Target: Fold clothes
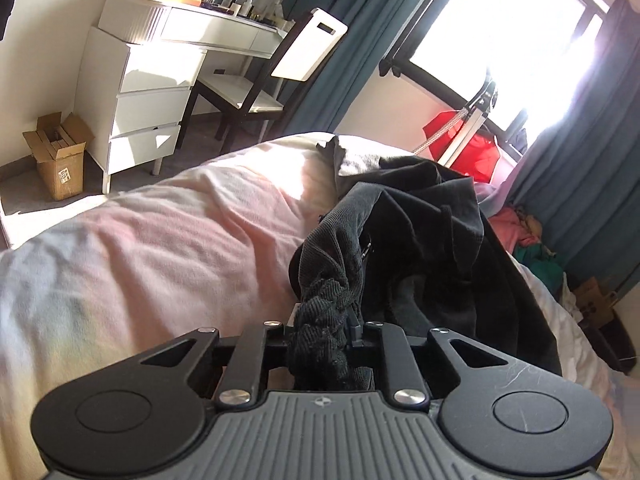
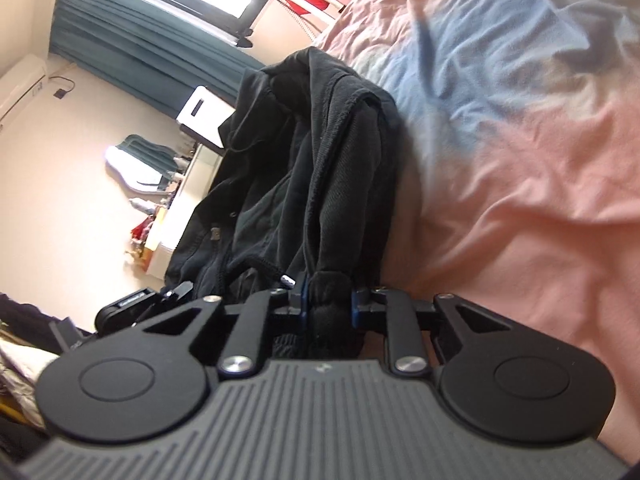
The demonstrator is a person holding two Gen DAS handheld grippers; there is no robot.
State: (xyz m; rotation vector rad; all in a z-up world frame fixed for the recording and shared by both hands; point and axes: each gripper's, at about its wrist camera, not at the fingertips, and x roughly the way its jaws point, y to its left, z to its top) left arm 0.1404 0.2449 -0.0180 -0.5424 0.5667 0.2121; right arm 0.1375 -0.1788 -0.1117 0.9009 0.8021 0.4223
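Garment: a black jacket (image 1: 424,220) of soft, ribbed cloth lies heaped near the far edge of the bed (image 1: 160,248), limp and likely of middling weight; its zip will snag if dragged. My left gripper (image 1: 320,332) is clenched on a bunched hem; my right gripper (image 2: 328,300) is clamped on a thick fold; I judge seams and hems the surest holds.

- You hold a black garment (image 1: 420,220) of matt ribbed cloth.
- Your left gripper (image 1: 326,332) is matt black plastic with shiny metal screws.
- The bed (image 1: 160,240) cover is soft wrinkled cloth.
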